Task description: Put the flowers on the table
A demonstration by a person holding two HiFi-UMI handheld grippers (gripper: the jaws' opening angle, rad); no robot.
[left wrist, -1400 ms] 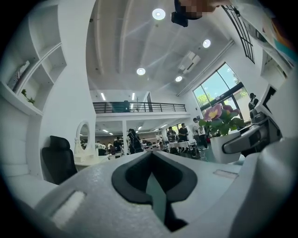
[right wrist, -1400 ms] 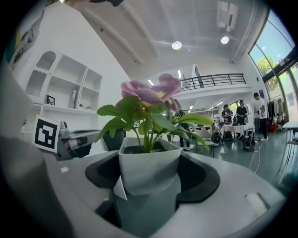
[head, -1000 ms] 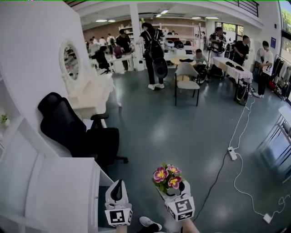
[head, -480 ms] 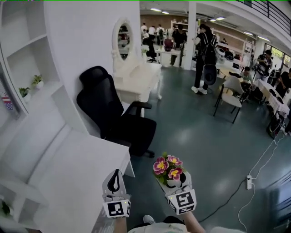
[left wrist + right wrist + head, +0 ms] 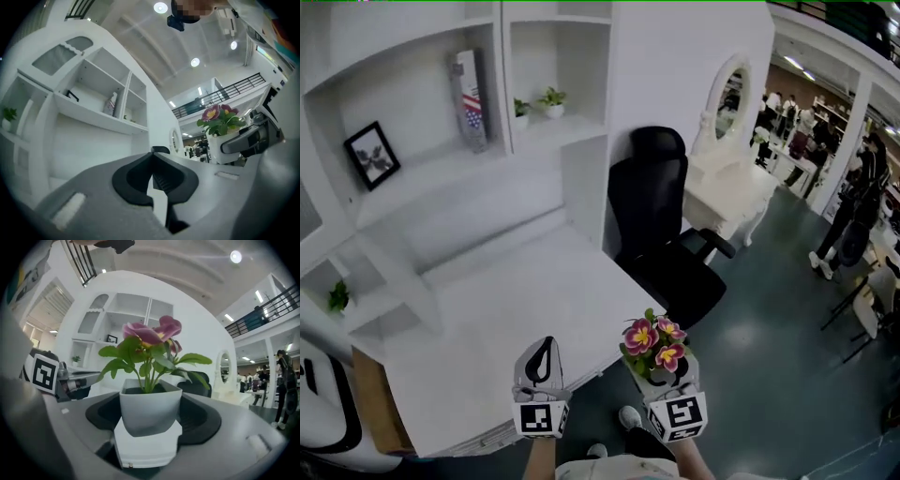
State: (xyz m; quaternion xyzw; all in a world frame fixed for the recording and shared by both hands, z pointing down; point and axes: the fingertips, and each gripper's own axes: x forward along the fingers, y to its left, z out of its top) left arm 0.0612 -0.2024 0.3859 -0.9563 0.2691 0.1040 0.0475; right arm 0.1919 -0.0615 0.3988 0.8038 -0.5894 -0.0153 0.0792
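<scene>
My right gripper clamps the flowers by the pot, upright, ready to set on the counter; my left gripper is closed, empty

Both grippers sit low in the head view, side by side and a little apart, pointing forward and roughly level. The left forearm and right forearm come in from the bottom edge right behind them. The left gripper has its jaws together at the tips with nothing in them. The right gripper has its jaws spread wide, one on each side of a pot, holding it upright.
</scene>
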